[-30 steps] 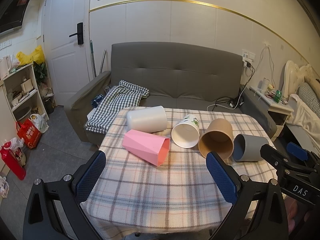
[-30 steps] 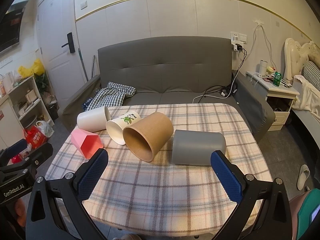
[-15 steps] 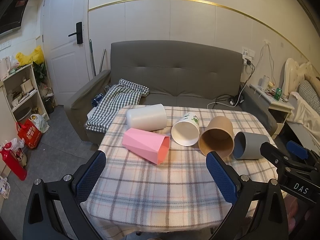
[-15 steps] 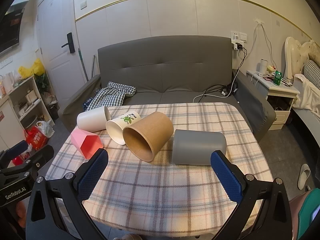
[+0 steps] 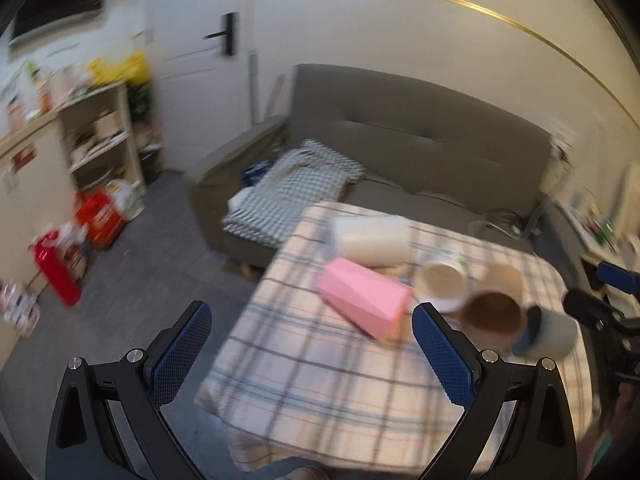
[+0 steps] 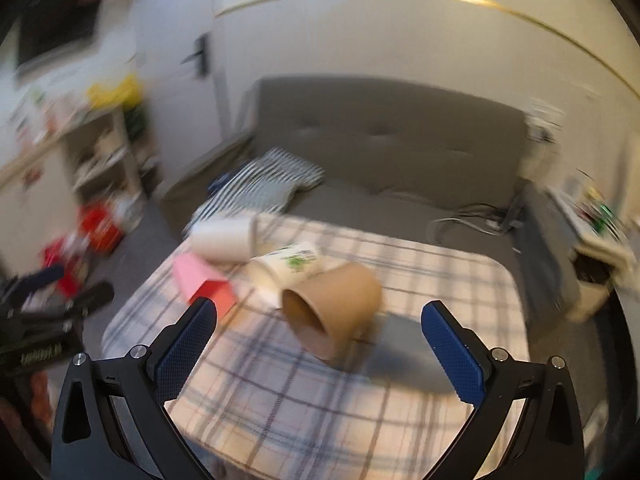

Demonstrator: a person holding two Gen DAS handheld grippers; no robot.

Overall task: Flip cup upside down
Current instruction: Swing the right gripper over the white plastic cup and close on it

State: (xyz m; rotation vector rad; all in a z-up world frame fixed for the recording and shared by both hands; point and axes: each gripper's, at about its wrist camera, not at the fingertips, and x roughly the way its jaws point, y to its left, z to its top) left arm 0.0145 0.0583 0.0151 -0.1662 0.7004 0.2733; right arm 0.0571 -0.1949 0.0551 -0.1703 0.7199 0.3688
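Several cups lie on their sides on a plaid tablecloth (image 5: 320, 380): a white tumbler (image 5: 370, 240), a pink faceted cup (image 5: 364, 310), a printed white paper cup (image 5: 440, 280), a brown paper cup (image 5: 494, 314) and a grey cup (image 5: 548, 330). In the right wrist view the brown cup (image 6: 332, 312) lies just ahead between the fingers, the grey cup (image 6: 408, 356) blurred to its right. My left gripper (image 5: 312, 344) is open and empty near the table's front left. My right gripper (image 6: 320, 344) is open and empty. Both views are motion-blurred.
A grey sofa (image 5: 420, 140) with a checked cloth (image 5: 292, 196) stands behind the table. A shelf unit (image 5: 100, 136) and red bags (image 5: 96, 220) are on the left floor. A bedside table (image 6: 596, 248) stands at right.
Both grippers have swung so that the scene shifts right and tilts in each view; the images turned blurry. The cups lie as before. Both grippers stay open.
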